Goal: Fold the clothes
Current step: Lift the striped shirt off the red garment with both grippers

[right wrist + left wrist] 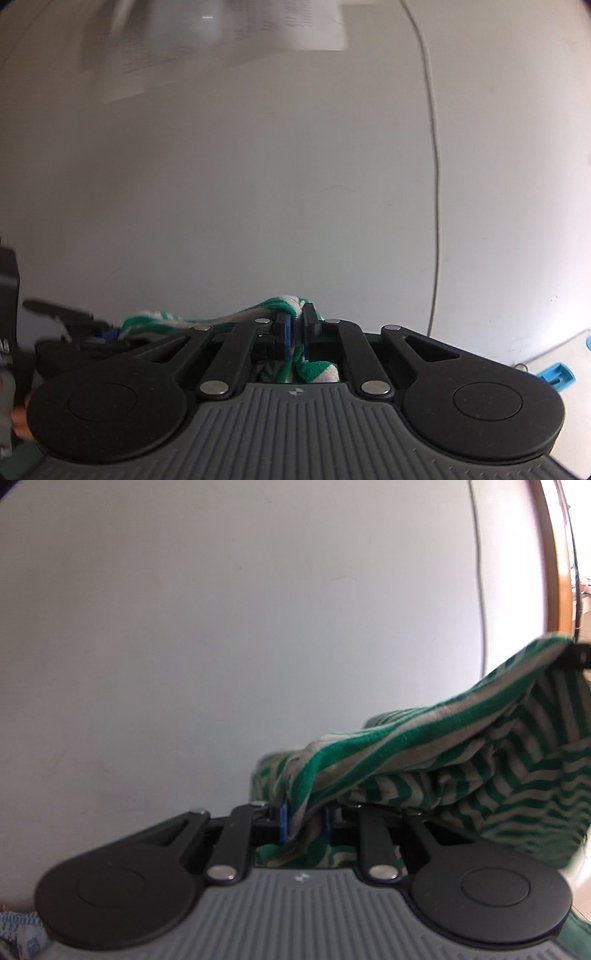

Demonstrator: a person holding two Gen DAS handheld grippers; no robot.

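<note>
While both grippers are raised in front of a pale wall (221, 627), each has a pinch of the same green and grey striped garment (461, 746); the left gripper (306, 821) has its 2 blue-padded fingers drawn in close on a bunched fold of the cloth, which runs between the pads and drops below them toward the grey ribbed body of the tool; from that pinch the garment stretches up and to the right as a taut striped band, ending at a black fingertip at the right edge of the left wrist view, with the rest of the cloth hanging in slack folds beneath that band; the right gripper (298, 334) is nearly fully closed, its 2 fingers clamped on a narrow roll of the striped cloth (284, 302) that bulges just above the pads and hangs in a small lump under them; from there the cloth runs left toward the other tool, seen blurred at the left edge of the right wrist view; a thin cable (434, 166) hangs down the wall to the right; blurred printed sheets (229, 33) are on the wall above; a small blue thing (556, 374) lies on a white surface at the lower right; a wooden door frame (557, 572) stands at the right of the left wrist view.
</note>
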